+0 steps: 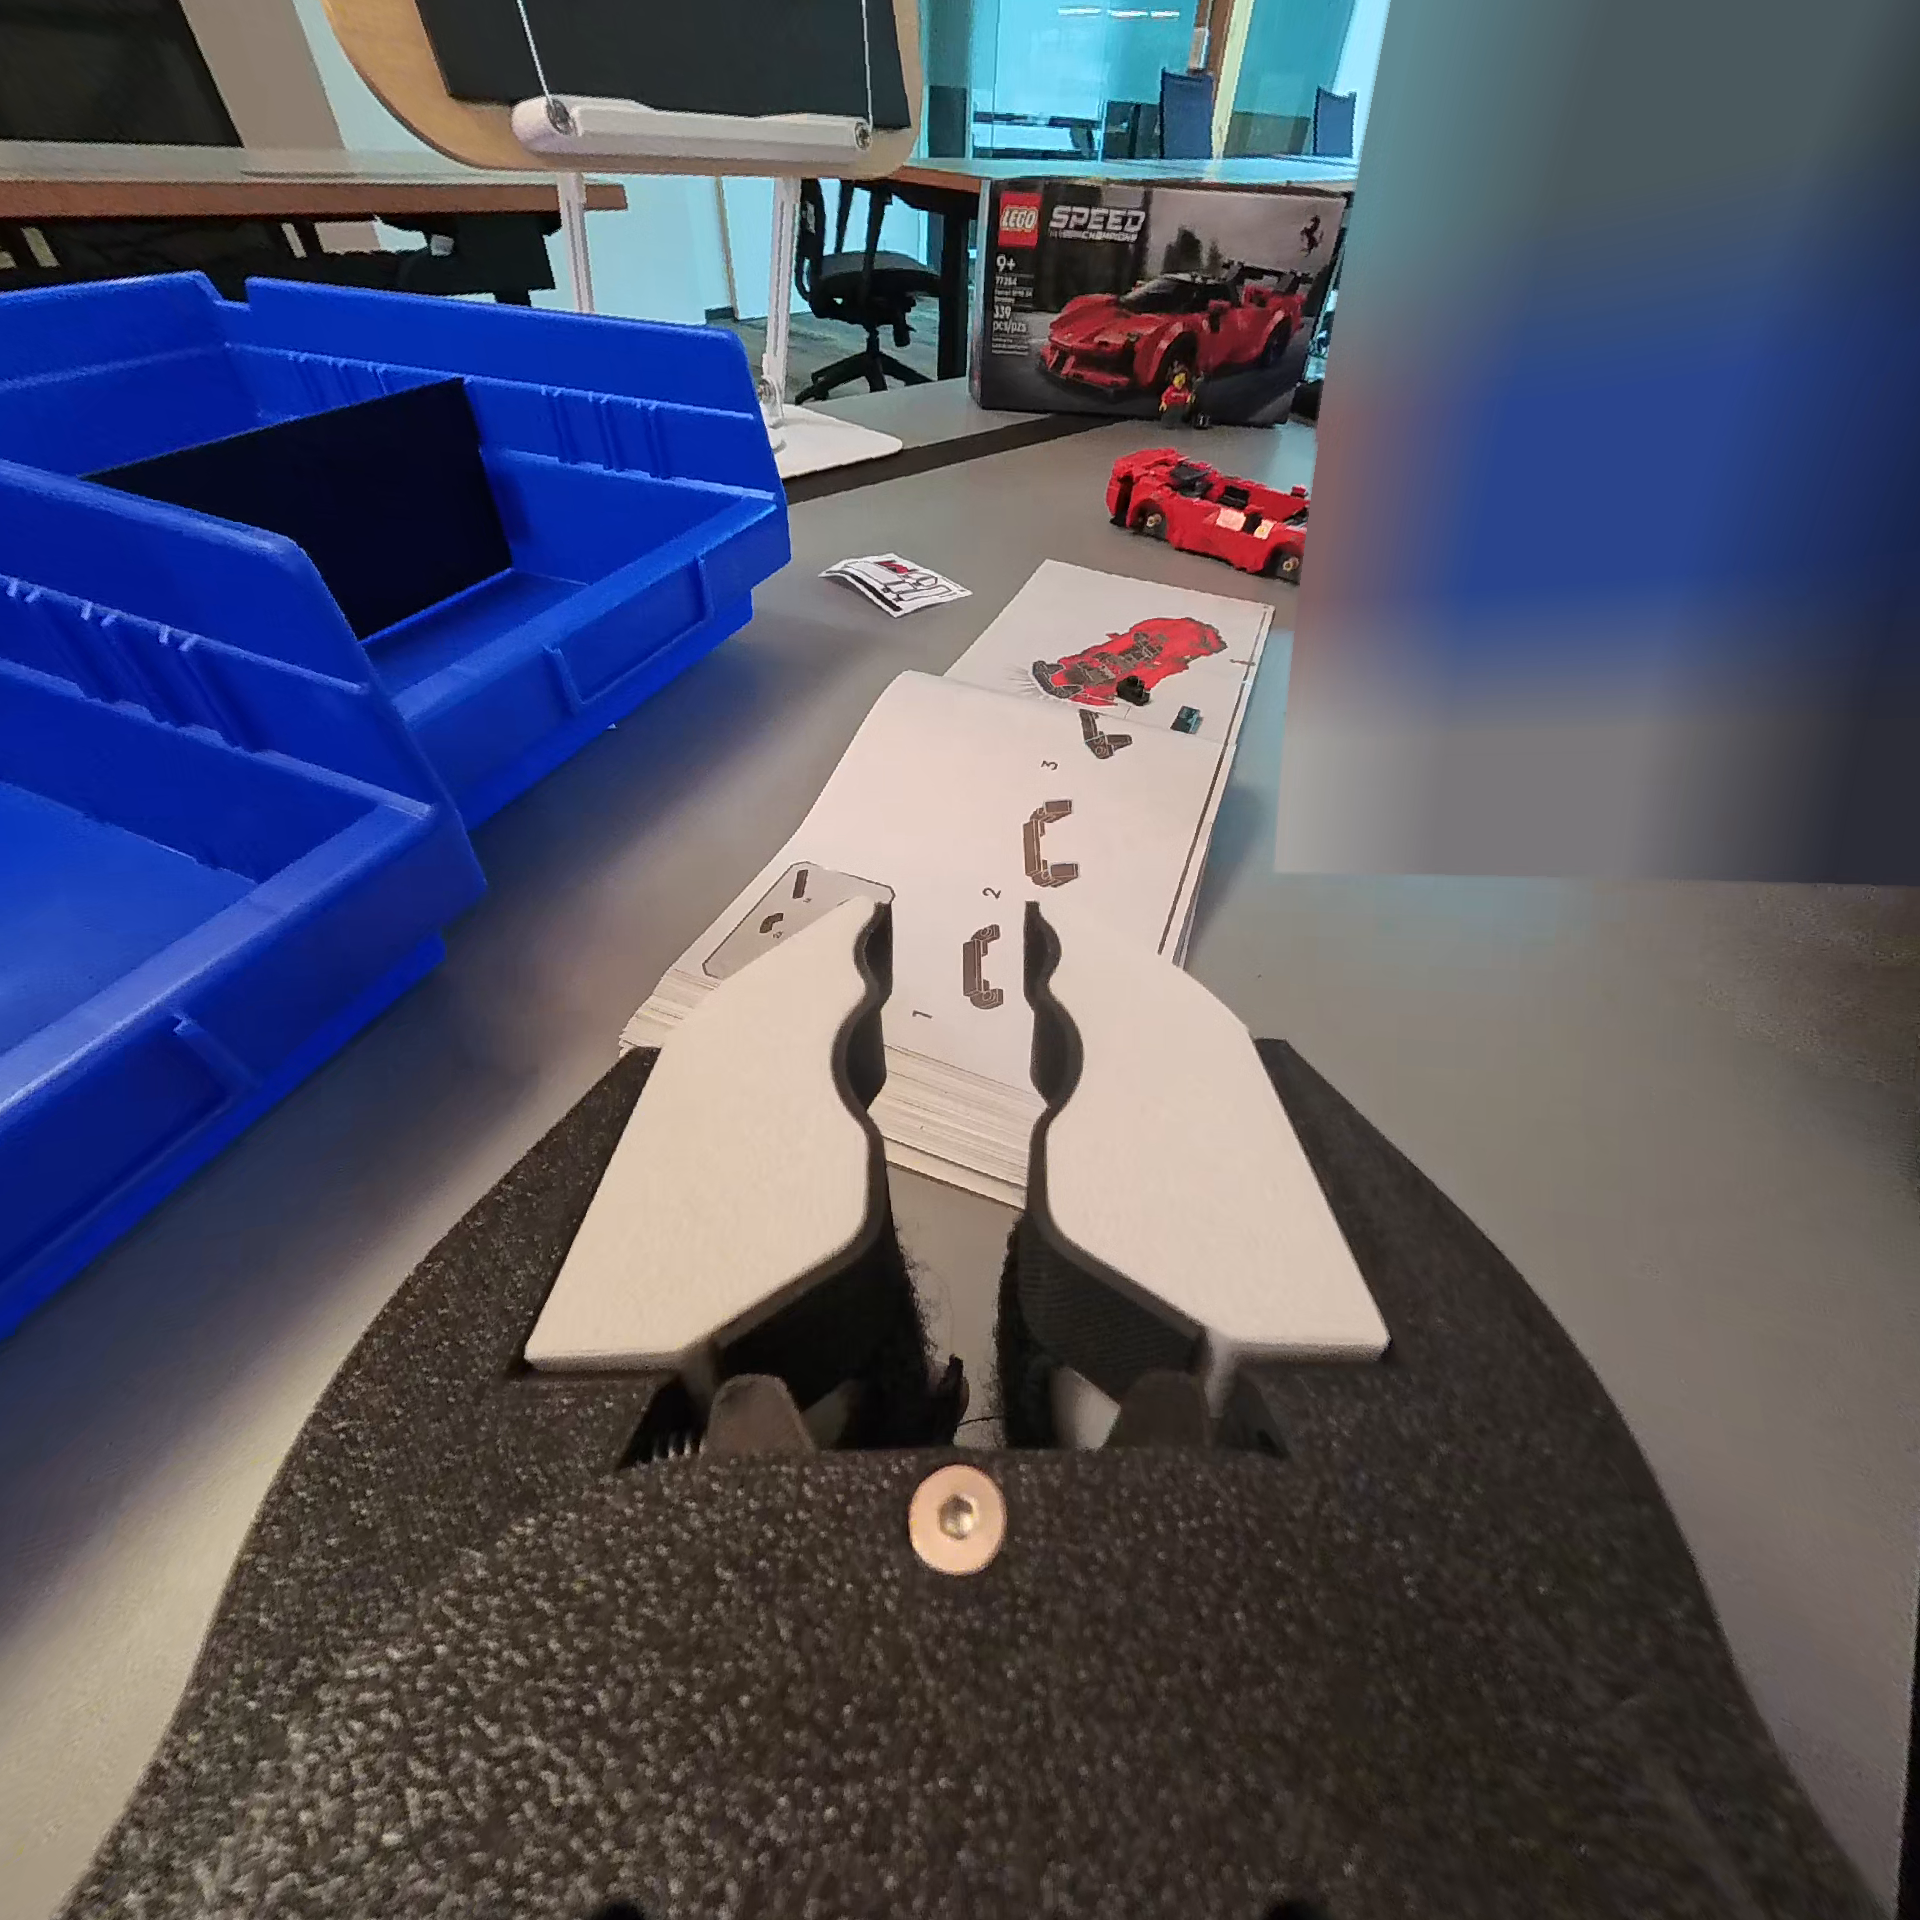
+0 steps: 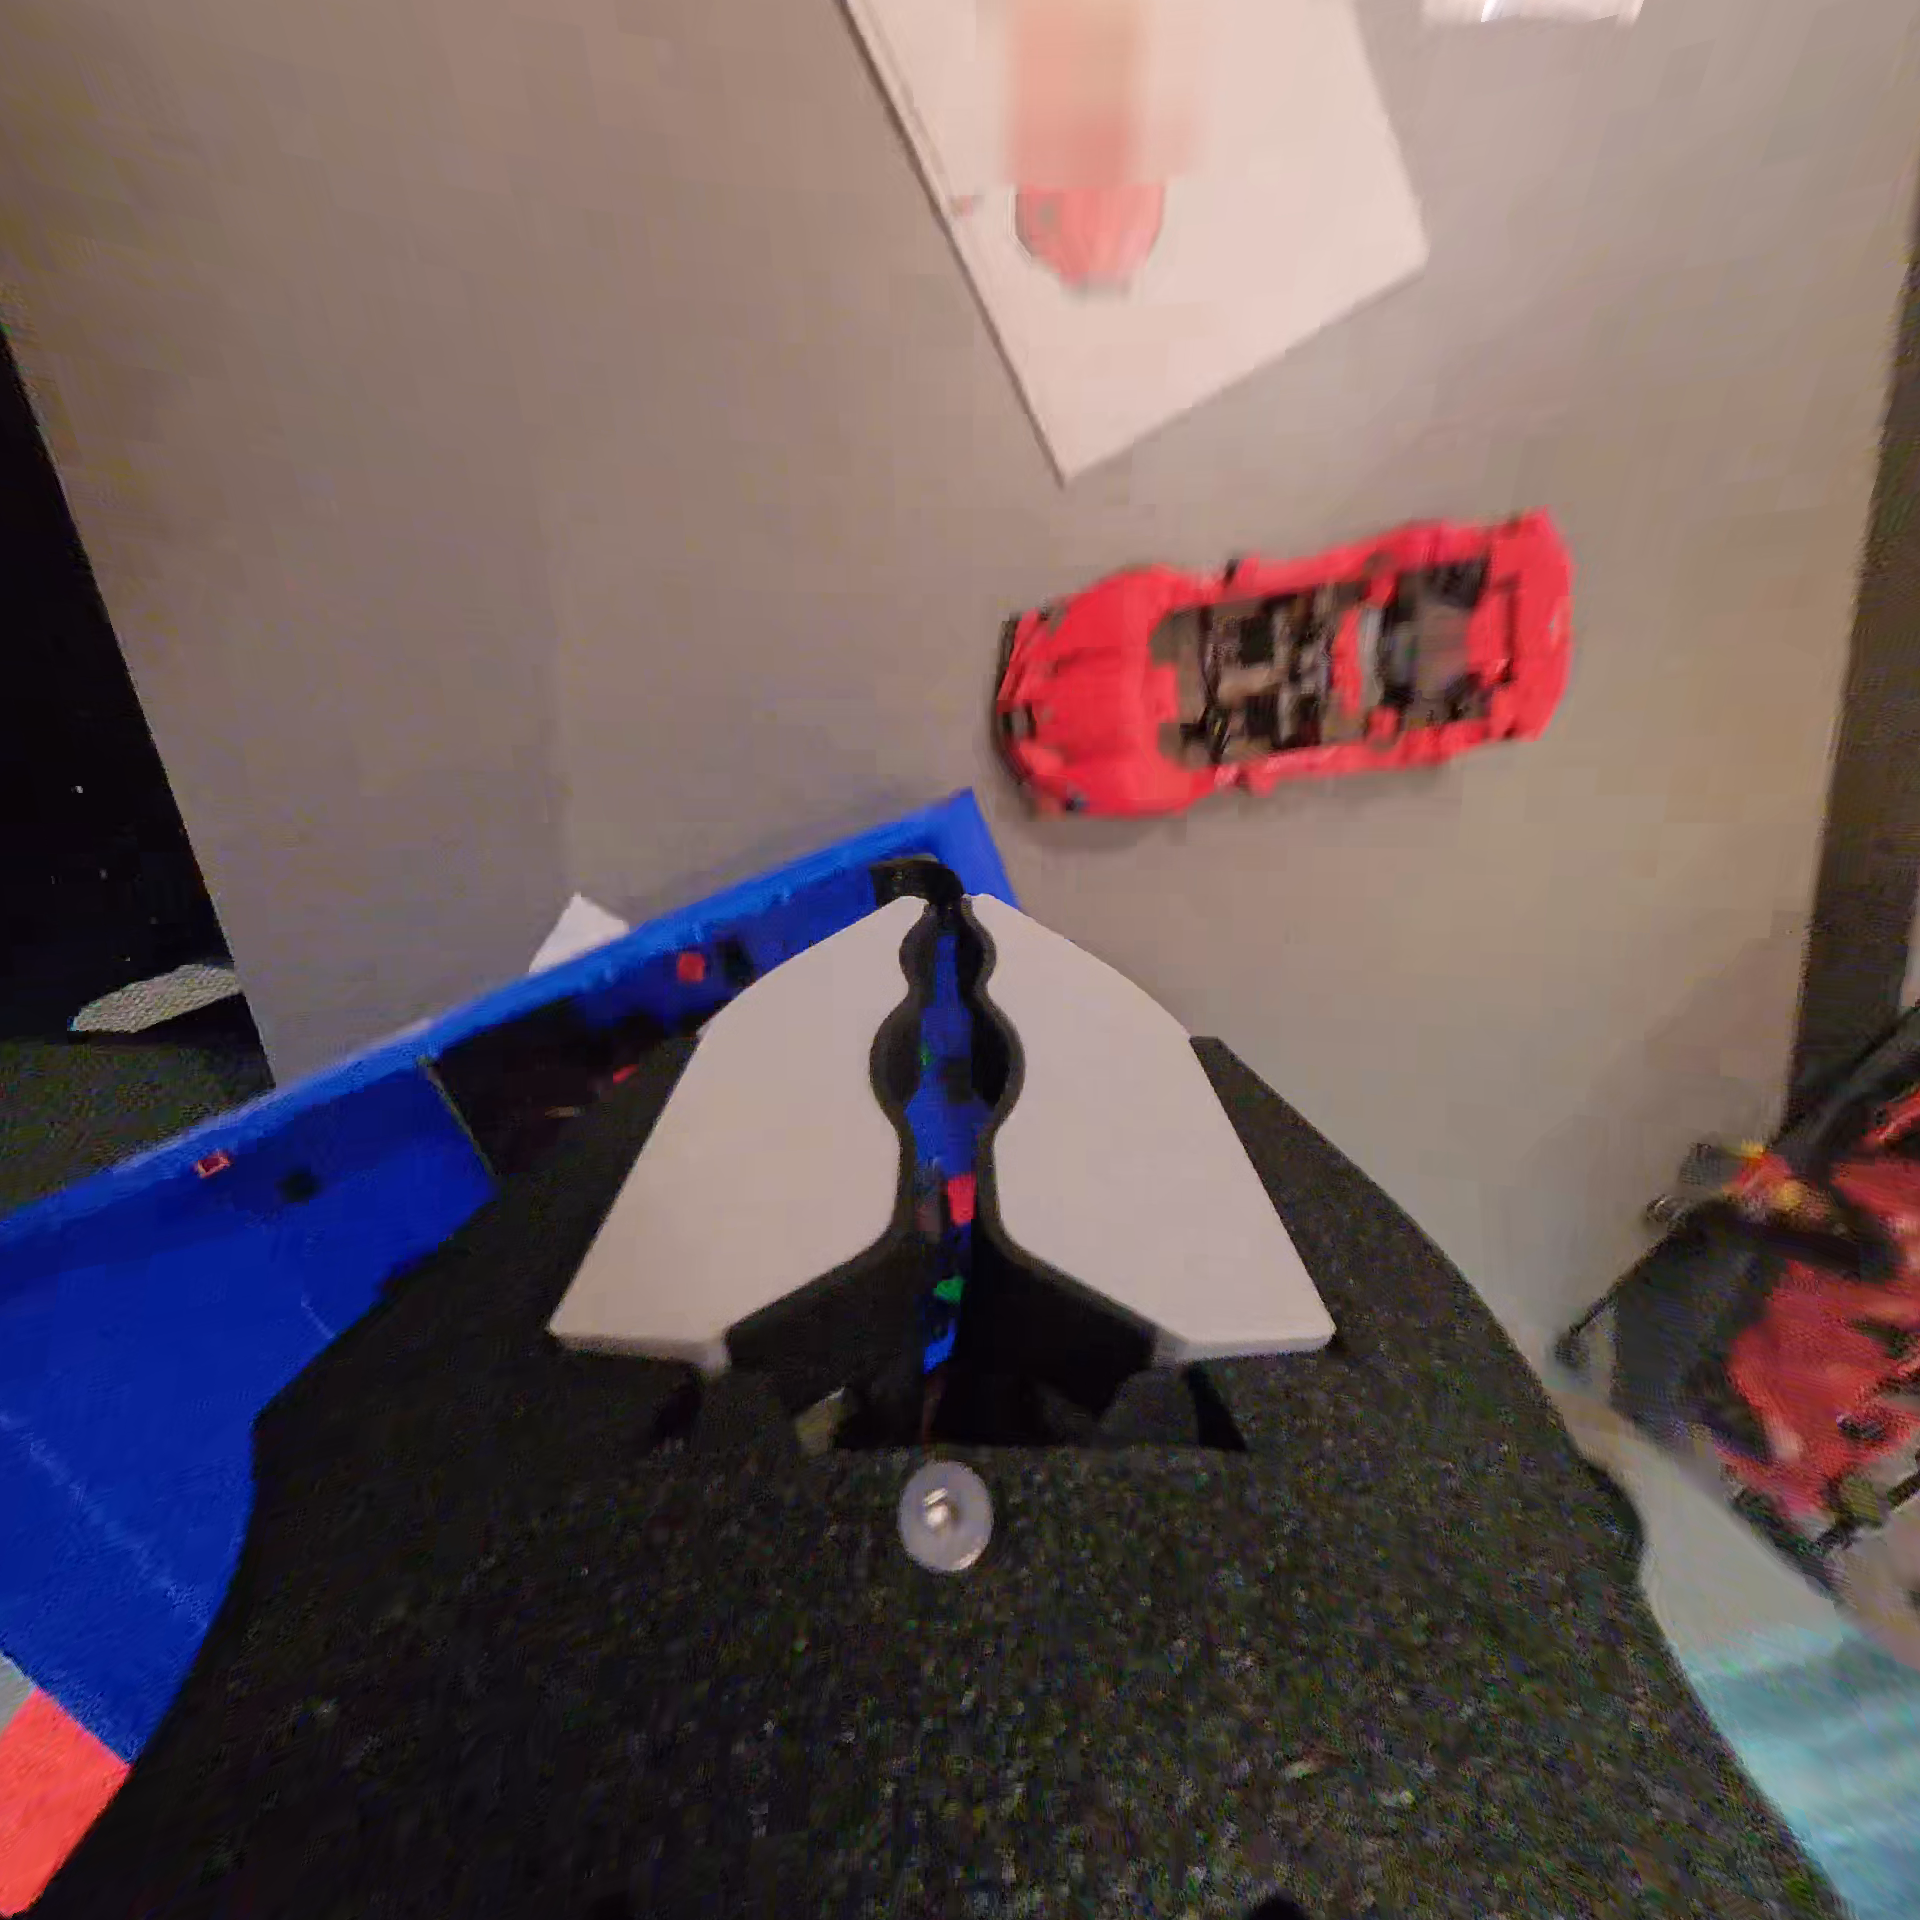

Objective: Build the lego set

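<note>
Part-fetching is underway: the right claw (image 2: 948,914) is pinching a small black piece (image 2: 914,881) above the blue bin (image 2: 125,1351), needing carrying to the red car (image 2: 1288,665); the left claw (image 1: 956,914) is idling, parted and empty, over the booklet (image 1: 1039,831).

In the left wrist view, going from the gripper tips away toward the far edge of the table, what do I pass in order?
Left gripper tips over the near page of the open instruction booklet → loose dark pieces lying on its far page → red lego car → set box standing at the back.
</note>
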Available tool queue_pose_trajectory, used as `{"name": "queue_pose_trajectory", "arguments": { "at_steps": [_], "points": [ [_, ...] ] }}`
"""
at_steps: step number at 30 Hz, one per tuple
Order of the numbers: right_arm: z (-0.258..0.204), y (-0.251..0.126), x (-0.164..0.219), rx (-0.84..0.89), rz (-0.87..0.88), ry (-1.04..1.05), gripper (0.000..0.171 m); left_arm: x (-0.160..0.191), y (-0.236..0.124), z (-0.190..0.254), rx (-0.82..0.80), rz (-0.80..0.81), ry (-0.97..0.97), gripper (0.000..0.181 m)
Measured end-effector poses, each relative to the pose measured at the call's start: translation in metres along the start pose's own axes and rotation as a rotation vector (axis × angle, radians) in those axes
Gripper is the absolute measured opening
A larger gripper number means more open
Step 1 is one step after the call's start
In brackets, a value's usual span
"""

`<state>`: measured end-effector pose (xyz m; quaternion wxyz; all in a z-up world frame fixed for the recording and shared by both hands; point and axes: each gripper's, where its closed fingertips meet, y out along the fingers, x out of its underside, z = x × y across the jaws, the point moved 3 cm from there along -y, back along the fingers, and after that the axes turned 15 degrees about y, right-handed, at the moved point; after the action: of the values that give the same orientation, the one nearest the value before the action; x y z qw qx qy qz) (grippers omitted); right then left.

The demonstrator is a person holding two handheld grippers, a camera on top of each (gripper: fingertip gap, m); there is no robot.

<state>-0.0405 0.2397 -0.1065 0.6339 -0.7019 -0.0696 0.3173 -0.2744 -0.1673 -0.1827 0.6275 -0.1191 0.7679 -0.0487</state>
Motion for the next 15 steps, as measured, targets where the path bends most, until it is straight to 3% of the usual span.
{"name": "queue_pose_trajectory", "arguments": {
  "at_steps": [3, 8, 12, 15],
  "points": [
    [-0.011, 0.006, -0.066, -0.067, 0.074, -0.092, 0.003, -0.001, -0.001, 0.0, -0.001, 0.011, 0.005, 0.024],
    [-0.032, 0.082, -0.142, -0.18, -0.015, -0.258, 0.003, -0.002, -0.001, 0.0, -0.007, 0.02, 0.01, 0.024],
    [-0.032, 0.152, -0.166, -0.2, -0.151, -0.304, 0.003, -0.001, 0.0, 0.001, -0.007, 0.009, 0.014, 0.024],
    [-0.03, 0.18, -0.167, -0.17, -0.217, -0.317, 0.003, 0.0, 0.0, 0.001, -0.008, -0.001, 0.017, 0.024]
  ]
}}
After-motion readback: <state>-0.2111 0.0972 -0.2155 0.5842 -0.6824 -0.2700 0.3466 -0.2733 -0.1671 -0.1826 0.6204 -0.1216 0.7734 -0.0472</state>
